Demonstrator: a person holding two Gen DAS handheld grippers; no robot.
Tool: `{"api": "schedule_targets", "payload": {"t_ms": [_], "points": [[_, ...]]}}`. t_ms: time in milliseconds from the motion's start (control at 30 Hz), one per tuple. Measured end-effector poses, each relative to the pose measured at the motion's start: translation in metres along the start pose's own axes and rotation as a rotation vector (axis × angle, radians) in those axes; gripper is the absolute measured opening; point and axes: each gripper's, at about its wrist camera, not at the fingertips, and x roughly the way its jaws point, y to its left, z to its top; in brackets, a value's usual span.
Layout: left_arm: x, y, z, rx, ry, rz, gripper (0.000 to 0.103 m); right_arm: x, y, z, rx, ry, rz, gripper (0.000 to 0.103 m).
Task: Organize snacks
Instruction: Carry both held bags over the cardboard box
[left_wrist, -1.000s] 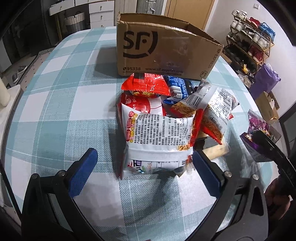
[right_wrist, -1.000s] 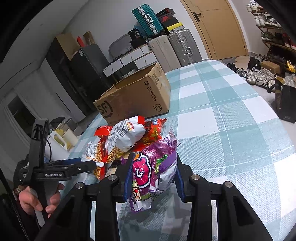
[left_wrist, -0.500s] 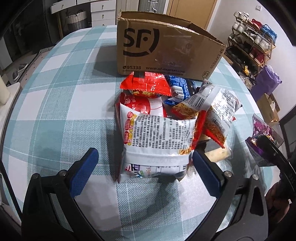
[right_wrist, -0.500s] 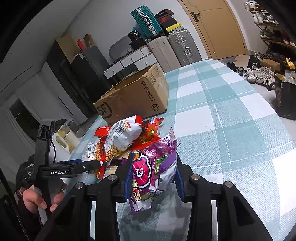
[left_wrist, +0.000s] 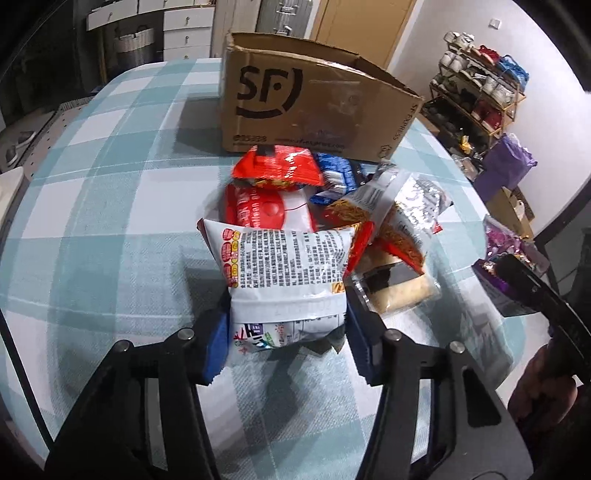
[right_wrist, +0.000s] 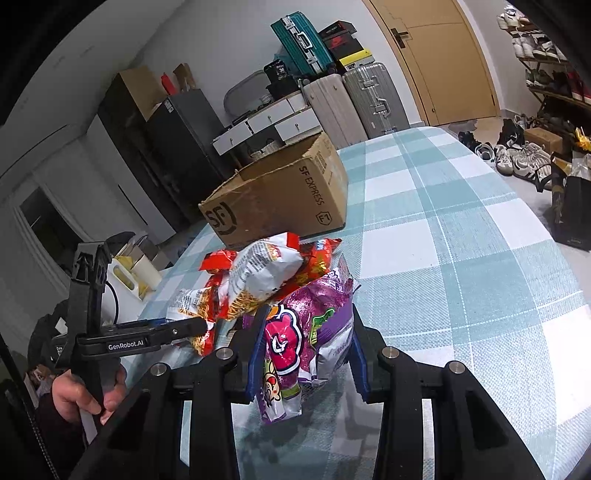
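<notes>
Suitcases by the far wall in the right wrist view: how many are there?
3: a teal suitcase leaning on top, and a beige suitcase and a silver suitcase upright side by side below. Clutter may hide others.

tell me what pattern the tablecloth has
Light teal and white checked tablecloth, clearest in the right wrist view.

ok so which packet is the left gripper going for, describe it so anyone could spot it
Start at the cardboard box on the checked tablecloth; the snack pile sits right in front of it. The left gripper is closing on the white packet at the pile's near edge. Unlike its red and blue neighbours, it shows a block of small black print.
</notes>
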Motion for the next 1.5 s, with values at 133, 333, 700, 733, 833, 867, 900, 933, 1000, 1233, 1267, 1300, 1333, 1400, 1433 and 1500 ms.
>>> {"api": "schedule_targets", "payload": {"t_ms": [133, 333, 700, 733, 833, 867, 900, 933, 1000, 1233, 1267, 1300, 1333, 1400, 1433, 1500], "points": [[-0.008, 0.000, -0.001, 0.013, -0.019, -0.010, 0.052, -0.002, 0.009, 0.001, -0.016, 0.000, -0.003, 0.038], [-0.024, -0.002, -0.001, 0.019, -0.049, -0.031, 0.052, -0.008, 0.023, 0.003, -0.046, -0.006, -0.001, 0.038], [-0.055, -0.003, 0.006, 0.044, -0.093, -0.053, 0.053, -0.012, 0.048, 0.017, -0.101, -0.013, 0.015, 0.038], [-0.057, -0.004, 0.008, 0.049, -0.099, -0.051, 0.053, -0.012, 0.051, 0.019, -0.104, -0.015, 0.020, 0.038], [-0.064, -0.004, 0.016, 0.058, -0.114, -0.063, 0.053, -0.012, 0.058, 0.028, -0.112, -0.025, 0.032, 0.038], [-0.067, -0.005, 0.020, 0.066, -0.120, -0.064, 0.053, -0.012, 0.059, 0.031, -0.113, -0.027, 0.036, 0.038], [-0.069, -0.006, 0.023, 0.071, -0.128, -0.062, 0.053, -0.011, 0.060, 0.035, -0.114, -0.030, 0.041, 0.038], [-0.071, -0.007, 0.026, 0.079, -0.135, -0.062, 0.053, -0.012, 0.062, 0.038, -0.113, -0.034, 0.043, 0.038], [-0.077, -0.010, 0.035, 0.092, -0.146, -0.069, 0.053, -0.012, 0.065, 0.046, -0.116, -0.040, 0.055, 0.038], [-0.093, -0.015, 0.068, 0.119, -0.162, -0.081, 0.053, -0.010, 0.083, 0.079, -0.187, -0.045, 0.064, 0.038], [-0.095, -0.015, 0.074, 0.122, -0.169, -0.080, 0.053, -0.010, 0.085, 0.085, -0.202, -0.048, 0.061, 0.038], [-0.097, -0.017, 0.080, 0.124, -0.174, -0.081, 0.053, -0.009, 0.086, 0.090, -0.210, -0.048, 0.064, 0.038], [-0.099, -0.017, 0.087, 0.125, -0.179, -0.082, 0.053, -0.007, 0.087, 0.097, -0.214, -0.048, 0.072, 0.038], [-0.102, -0.019, 0.101, 0.128, -0.188, -0.085, 0.053, -0.004, 0.088, 0.108, -0.218, -0.051, 0.085, 0.038], [-0.102, -0.019, 0.107, 0.131, -0.192, -0.084, 0.053, -0.003, 0.089, 0.113, -0.221, -0.052, 0.091, 0.038], [-0.104, -0.021, 0.119, 0.134, -0.199, -0.084, 0.053, 0.002, 0.091, 0.124, -0.229, -0.054, 0.101, 0.038]]}}
